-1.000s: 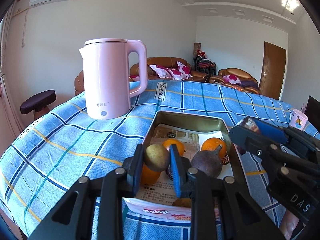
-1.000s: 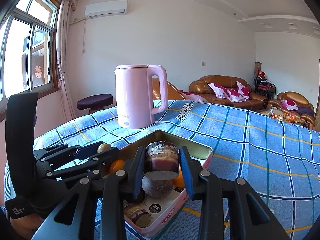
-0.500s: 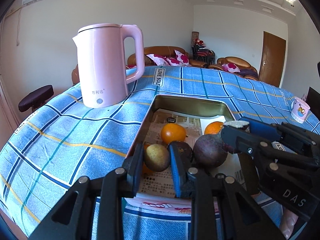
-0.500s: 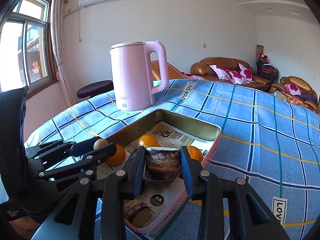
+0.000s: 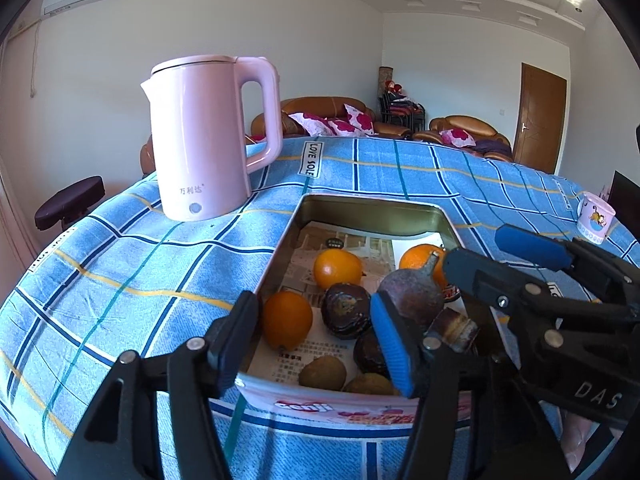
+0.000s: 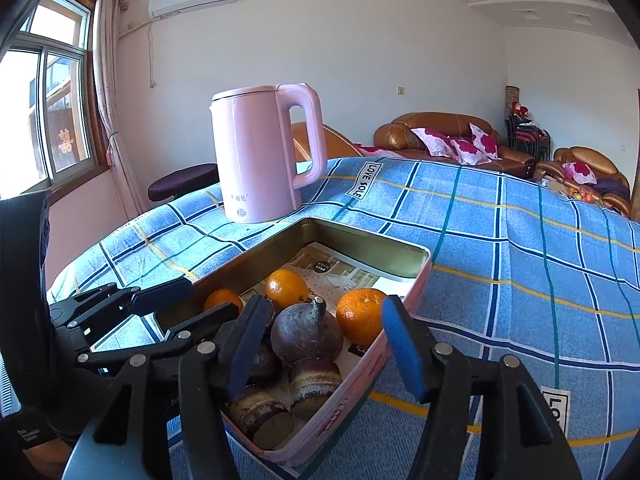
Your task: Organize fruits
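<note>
Now | left gripper (image 5: 316,332) apart, empty | right gripper (image 6: 328,340) apart, empty | fruit in tin (image 6: 404,248)

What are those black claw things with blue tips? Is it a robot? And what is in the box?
It is not a robot. A person holds one grabbing tool in each hand, and a small camera sits on each tool, looking forward along its two fingers. So one picture comes from the left tool and the other from the right tool.

Both tools are open right now and hold nothing.

They hover at the near end of a metal tin lined with printed paper. Inside are three oranges, such as this orange, a dark purple fruit with a stem, some dark round fruits and two small brownish ones. The tin sits on a blue checked cloth. Beside it stands a pink kettle, and a small cup stands far off near the edge.
</note>
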A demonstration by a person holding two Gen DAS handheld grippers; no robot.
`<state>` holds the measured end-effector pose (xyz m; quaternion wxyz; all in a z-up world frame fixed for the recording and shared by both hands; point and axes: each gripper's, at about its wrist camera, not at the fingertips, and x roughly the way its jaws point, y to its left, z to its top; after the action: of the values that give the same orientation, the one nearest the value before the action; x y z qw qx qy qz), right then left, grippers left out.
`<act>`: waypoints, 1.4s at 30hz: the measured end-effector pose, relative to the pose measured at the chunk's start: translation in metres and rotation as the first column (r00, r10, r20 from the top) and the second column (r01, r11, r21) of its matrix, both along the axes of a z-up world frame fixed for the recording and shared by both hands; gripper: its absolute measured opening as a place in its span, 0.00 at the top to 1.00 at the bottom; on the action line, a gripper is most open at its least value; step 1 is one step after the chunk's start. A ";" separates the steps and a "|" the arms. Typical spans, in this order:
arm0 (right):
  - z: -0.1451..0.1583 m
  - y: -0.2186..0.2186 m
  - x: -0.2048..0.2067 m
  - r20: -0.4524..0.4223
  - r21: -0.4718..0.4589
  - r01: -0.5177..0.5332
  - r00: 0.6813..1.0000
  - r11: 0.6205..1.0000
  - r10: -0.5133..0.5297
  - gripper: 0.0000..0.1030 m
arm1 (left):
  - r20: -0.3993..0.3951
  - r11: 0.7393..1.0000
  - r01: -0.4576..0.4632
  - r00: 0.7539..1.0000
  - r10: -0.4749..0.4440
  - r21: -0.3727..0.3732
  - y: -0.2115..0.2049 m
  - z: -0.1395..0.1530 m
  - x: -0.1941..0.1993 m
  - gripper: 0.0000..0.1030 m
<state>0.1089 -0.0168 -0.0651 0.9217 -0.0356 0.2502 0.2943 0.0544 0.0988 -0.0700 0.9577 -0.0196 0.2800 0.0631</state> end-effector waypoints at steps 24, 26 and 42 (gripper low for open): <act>0.006 -0.031 -0.005 0.031 0.083 0.096 0.995 0.992 -0.099 0.31 | 0.054 0.999 -0.048 0.997 0.048 -0.005 0.005 0.005 -0.010 0.26; 0.006 -0.031 -0.005 0.031 0.082 0.098 0.994 0.992 -0.101 0.31 | 0.054 0.999 -0.048 0.997 0.049 -0.005 0.005 0.005 -0.010 0.26; 0.007 -0.033 -0.004 0.030 0.084 0.102 0.994 0.991 -0.105 0.27 | 0.057 0.999 -0.053 0.997 0.054 -0.005 0.007 0.006 -0.010 0.26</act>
<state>0.1051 -0.0496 -0.0585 0.9406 0.0102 0.2236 0.2554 0.0442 0.1060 -0.0636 0.9632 -0.0305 0.2522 0.0877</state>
